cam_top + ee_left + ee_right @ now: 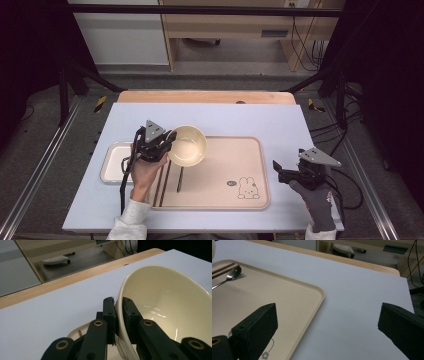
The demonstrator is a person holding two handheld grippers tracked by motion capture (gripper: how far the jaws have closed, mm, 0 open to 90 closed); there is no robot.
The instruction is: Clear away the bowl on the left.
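On the pale blue table mat (210, 117), our left gripper (165, 142) pinched the rim of a tilted cream ceramic bowl (189, 145) above the beige rectangular tray (235, 160), while our right gripper (280, 170) stood wide open, holding nothing.

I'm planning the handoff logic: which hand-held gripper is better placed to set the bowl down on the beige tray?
Left. The left hand-held gripper already pinches the cream bowl by its rim, above the beige tray. The right hand-held gripper rests open beside the tray, holding nothing.
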